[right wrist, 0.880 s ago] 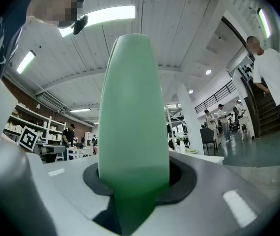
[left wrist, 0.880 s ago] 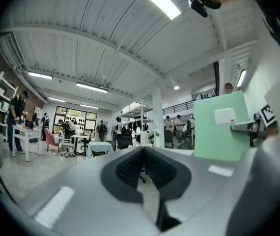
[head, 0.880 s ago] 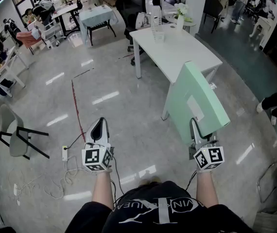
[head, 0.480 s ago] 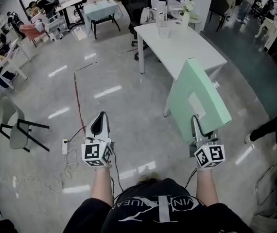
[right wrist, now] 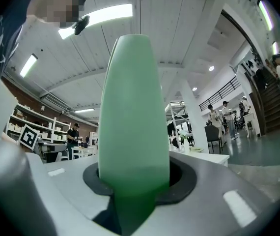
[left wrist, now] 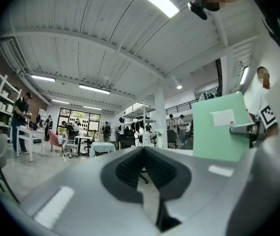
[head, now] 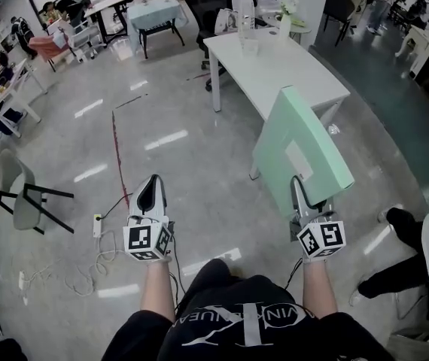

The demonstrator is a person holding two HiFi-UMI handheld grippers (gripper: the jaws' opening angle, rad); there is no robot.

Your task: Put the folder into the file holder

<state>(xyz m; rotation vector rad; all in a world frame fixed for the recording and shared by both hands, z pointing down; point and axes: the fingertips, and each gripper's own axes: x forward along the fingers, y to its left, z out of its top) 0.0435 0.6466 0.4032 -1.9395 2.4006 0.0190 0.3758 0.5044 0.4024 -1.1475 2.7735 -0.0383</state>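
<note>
Right gripper (head: 297,189), low and right of centre in the head view, clamps the lower edge of the mint-green folder (head: 299,145). The folder stands tilted above the floor, overlapping the near corner of the white table (head: 275,74). At lower left, the left gripper (head: 152,183) has its jaws together and holds nothing.

Left gripper view: the pads meet with nothing between them, and the folder (left wrist: 221,129) stands at the right.

Right gripper view: the folder (right wrist: 130,117) fills the centre, edge-on, pinched between both pads.

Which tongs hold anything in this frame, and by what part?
The right tongs clamp the green folder at its lower near edge; it rises above them. The left tongs are shut, empty.
</note>
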